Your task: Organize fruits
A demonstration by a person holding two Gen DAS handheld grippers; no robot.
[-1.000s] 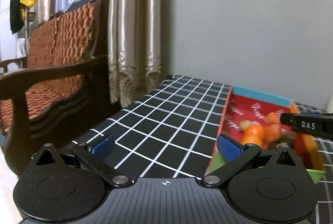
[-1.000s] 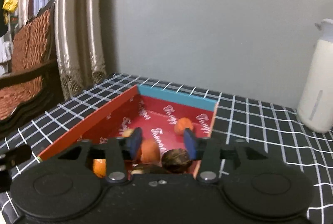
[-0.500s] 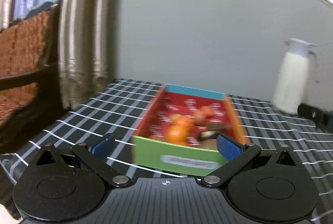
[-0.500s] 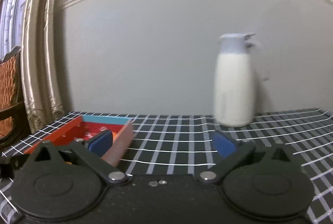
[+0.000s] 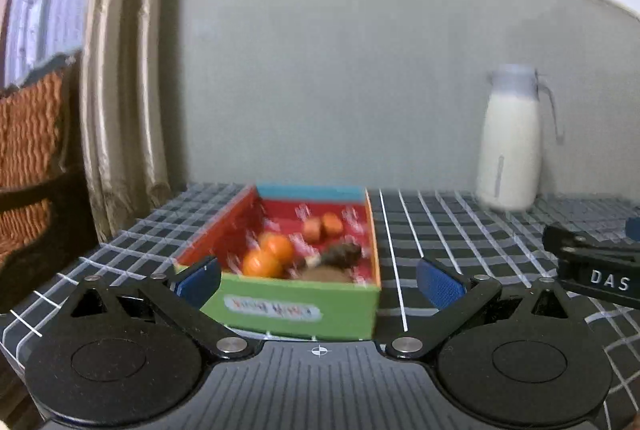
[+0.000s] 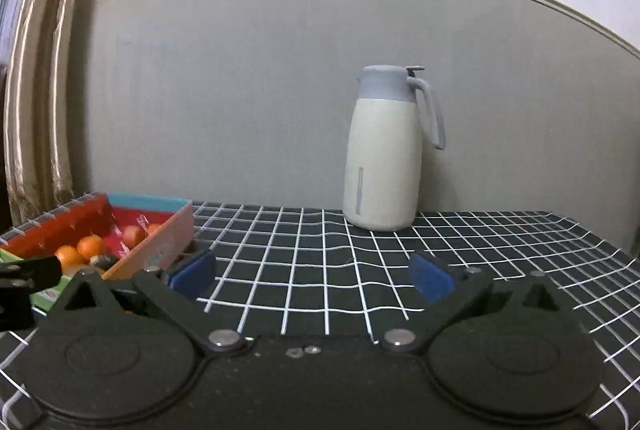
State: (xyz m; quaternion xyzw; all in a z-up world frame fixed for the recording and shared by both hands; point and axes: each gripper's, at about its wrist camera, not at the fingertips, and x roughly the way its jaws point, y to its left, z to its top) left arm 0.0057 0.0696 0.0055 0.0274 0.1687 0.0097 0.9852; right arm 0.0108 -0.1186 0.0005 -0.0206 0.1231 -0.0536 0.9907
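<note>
A cardboard box point(image 5: 296, 306) with a green front, red inside and blue far wall stands on the checked tablecloth. It holds oranges point(image 5: 269, 255), small orange-red fruits point(image 5: 322, 226) and brown fruits point(image 5: 340, 255). My left gripper point(image 5: 319, 280) is open and empty, just in front of the box, with its fingers wider than the box front. My right gripper point(image 6: 312, 274) is open and empty over bare cloth to the right of the box point(image 6: 160, 236). Part of the right gripper also shows at the right edge of the left wrist view point(image 5: 592, 262).
A cream thermos jug point(image 6: 386, 154) with a grey lid stands at the back of the table by the wall point(image 5: 510, 142). Curtains point(image 5: 120, 90) and a wooden chair with an orange cushion point(image 5: 28, 134) are at the left, past the table edge.
My left gripper has swung right from the table's left side to face the box front. My right gripper has pulled out of the box, opened wide and turned right toward the jug.
</note>
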